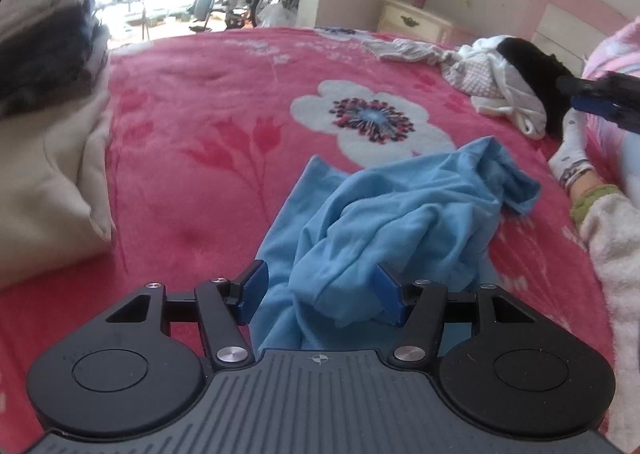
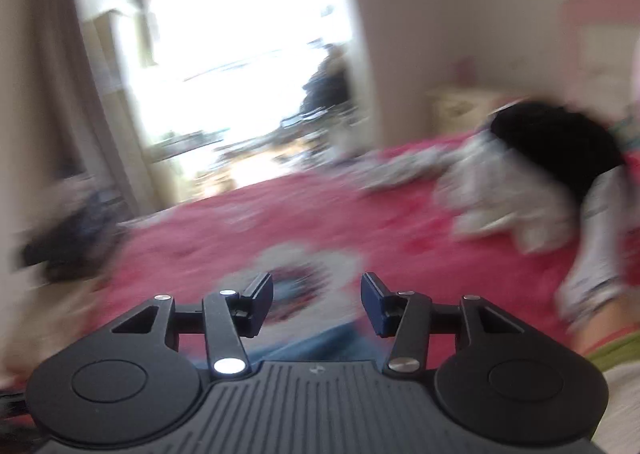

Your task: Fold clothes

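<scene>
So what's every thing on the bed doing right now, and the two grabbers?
Blue garment: crumpled on the red blanket, unfolded.
Left gripper: open, blue cloth lying between its fingers, not pinched.
Right gripper: open, nothing between its fingers.
Beige and dark stack: folded and piled.
Mixed heap of white and black clothes: jumbled, unfolded.
</scene>
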A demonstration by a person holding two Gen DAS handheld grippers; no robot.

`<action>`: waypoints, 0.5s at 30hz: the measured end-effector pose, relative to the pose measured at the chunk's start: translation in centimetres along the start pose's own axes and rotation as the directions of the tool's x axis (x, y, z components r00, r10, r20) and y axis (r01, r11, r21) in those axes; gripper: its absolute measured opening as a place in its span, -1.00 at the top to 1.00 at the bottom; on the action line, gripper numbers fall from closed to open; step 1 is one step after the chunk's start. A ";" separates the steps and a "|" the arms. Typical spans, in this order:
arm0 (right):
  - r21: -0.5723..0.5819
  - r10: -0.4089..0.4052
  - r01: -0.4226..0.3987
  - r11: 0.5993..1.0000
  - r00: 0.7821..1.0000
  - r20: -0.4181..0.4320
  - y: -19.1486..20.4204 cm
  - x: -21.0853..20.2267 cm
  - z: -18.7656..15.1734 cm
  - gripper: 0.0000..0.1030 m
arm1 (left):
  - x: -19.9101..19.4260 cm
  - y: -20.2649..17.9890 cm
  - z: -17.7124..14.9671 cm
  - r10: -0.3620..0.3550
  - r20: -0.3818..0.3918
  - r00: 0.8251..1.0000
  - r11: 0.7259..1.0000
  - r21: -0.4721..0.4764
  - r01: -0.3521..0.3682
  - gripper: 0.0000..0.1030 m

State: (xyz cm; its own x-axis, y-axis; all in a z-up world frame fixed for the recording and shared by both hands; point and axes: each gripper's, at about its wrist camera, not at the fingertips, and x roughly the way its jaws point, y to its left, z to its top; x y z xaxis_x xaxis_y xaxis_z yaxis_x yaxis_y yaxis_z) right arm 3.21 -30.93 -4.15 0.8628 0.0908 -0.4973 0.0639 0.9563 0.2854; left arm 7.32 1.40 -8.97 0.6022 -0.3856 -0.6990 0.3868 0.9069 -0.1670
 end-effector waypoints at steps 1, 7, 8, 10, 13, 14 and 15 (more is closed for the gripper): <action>-0.003 0.075 -0.075 0.997 0.995 -0.068 0.8 0.4 -0.7 -0.01 | 0.1 0.3 -0.2 0.000 0.003 1.000 1.000 -0.012 0.000 -0.13; -0.152 0.180 -0.250 0.956 0.912 -0.369 8.2 5.5 -7.2 0.00 | -0.5 1.7 -0.5 -0.003 0.065 0.998 1.000 -0.015 0.004 -0.12; -0.174 0.169 -0.250 0.952 0.909 -0.380 9.0 6.4 -7.9 0.00 | -0.6 2.0 -0.5 -0.013 0.075 0.997 1.000 -0.022 0.014 -0.12; -0.194 0.156 -0.249 0.949 0.905 -0.397 9.8 7.9 -8.5 0.17 | -1.0 2.6 -0.5 -0.047 0.092 0.995 0.998 -0.048 0.051 -0.12; -0.201 0.147 -0.242 0.949 0.906 -0.397 10.7 9.1 -7.9 0.90 | -1.6 3.3 -0.3 -0.131 0.107 0.986 0.987 -0.079 0.140 -0.13; -0.190 0.159 -0.241 0.952 0.917 -0.367 10.7 8.9 -7.1 0.90 | -1.7 3.5 -0.3 -0.167 0.107 0.980 0.980 -0.091 0.177 -0.13; -0.172 0.178 -0.244 0.954 0.927 -0.329 10.6 8.5 -5.8 0.90 | -1.7 3.7 -0.2 -0.203 0.101 0.974 0.972 -0.100 0.213 -0.15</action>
State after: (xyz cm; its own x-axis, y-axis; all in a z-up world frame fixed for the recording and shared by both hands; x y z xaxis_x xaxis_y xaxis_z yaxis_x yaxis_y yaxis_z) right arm 8.31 -18.36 -10.12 0.6465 0.3455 -0.6802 -0.2355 0.9384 0.2528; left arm 7.52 5.42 -8.52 0.5784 -0.5769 -0.5767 0.4344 0.8162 -0.3808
